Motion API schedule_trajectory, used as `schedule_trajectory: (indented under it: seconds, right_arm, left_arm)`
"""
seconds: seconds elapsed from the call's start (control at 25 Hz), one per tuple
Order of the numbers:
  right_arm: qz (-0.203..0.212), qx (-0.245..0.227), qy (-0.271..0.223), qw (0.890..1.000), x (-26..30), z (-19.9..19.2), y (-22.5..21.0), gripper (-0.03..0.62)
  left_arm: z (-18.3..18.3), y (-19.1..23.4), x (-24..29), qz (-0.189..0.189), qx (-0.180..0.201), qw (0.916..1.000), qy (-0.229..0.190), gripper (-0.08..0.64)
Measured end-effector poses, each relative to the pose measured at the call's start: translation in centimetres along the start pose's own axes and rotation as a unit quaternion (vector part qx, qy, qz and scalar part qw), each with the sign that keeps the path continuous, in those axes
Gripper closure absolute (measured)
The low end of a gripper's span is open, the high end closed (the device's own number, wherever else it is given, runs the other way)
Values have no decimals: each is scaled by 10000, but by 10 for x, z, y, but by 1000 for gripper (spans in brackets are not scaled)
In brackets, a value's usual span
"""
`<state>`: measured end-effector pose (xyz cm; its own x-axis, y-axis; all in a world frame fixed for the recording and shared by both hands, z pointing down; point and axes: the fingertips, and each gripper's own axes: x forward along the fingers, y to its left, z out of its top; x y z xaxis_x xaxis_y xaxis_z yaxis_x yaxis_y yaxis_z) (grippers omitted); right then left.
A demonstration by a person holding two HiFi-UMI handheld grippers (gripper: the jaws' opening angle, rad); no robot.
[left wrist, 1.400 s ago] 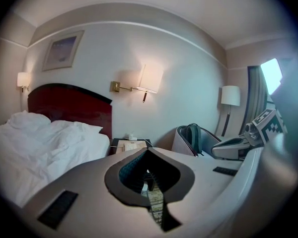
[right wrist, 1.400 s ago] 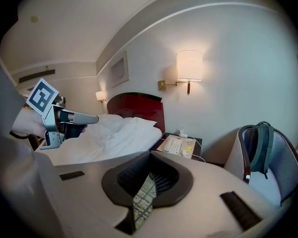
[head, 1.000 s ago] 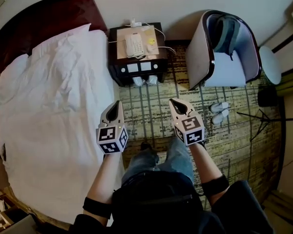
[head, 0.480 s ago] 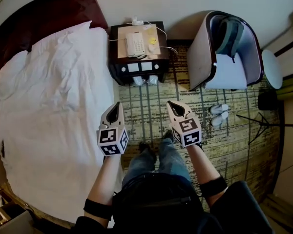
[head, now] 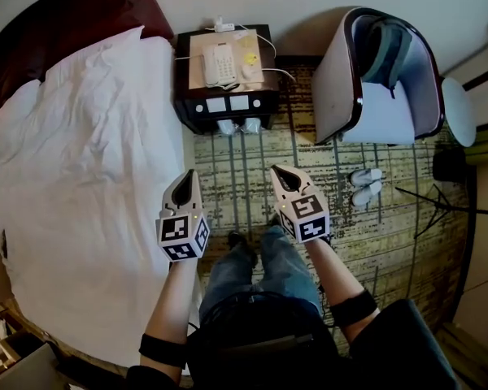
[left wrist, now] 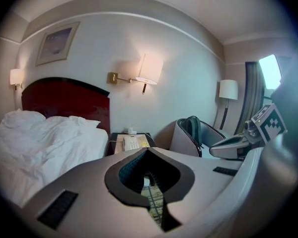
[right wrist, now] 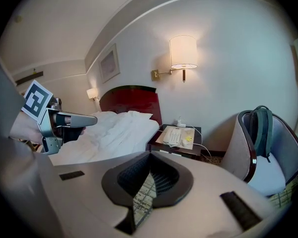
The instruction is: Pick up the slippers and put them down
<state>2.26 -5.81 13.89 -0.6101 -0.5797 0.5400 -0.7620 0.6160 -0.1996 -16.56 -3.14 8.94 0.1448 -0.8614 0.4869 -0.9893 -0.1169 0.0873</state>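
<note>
A pair of white slippers lies on the patterned carpet in front of the armchair, to the right of both grippers. In the head view my left gripper hangs beside the bed edge, and my right gripper hangs over the carpet. Both point toward the nightstand. Each one is shut with nothing between its jaws, as the left gripper and the right gripper show in their own views. Two more white items sit under the nightstand; I cannot tell what they are.
The white bed fills the left. A telephone and cables lie on the nightstand. A backpack rests in the armchair. A round side table and a black tripod stand at the right. The person's legs are below the grippers.
Both grippers have sunk a little, and the head view has shifted so the nightstand sits higher in the picture. The person's feet have moved. The jaws stayed shut.
</note>
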Motion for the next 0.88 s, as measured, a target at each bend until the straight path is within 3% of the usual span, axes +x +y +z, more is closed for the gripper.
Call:
schedule_trajectory:
  seconds: [0.12,0.24,0.6,0.88]
  right_arm:
    - [35,209,9,9998,12,-18,-9,592]
    - [-255,280,-48,9993,33,-32,-22,592]
    - [-942,1169,-547,9872,102,-92,-58,548]
    - [-1064,852,-151,9905,191,-179,-83,394]
  left_arm:
    - [-7,-4,8,52,164,9998,-29,560]
    - [-21,0,21,25,161,9999,4,560]
    - [-94,4,85,-476,393,9981,83,560]
    - [-174,20,151,-495,304,9983,99,560]
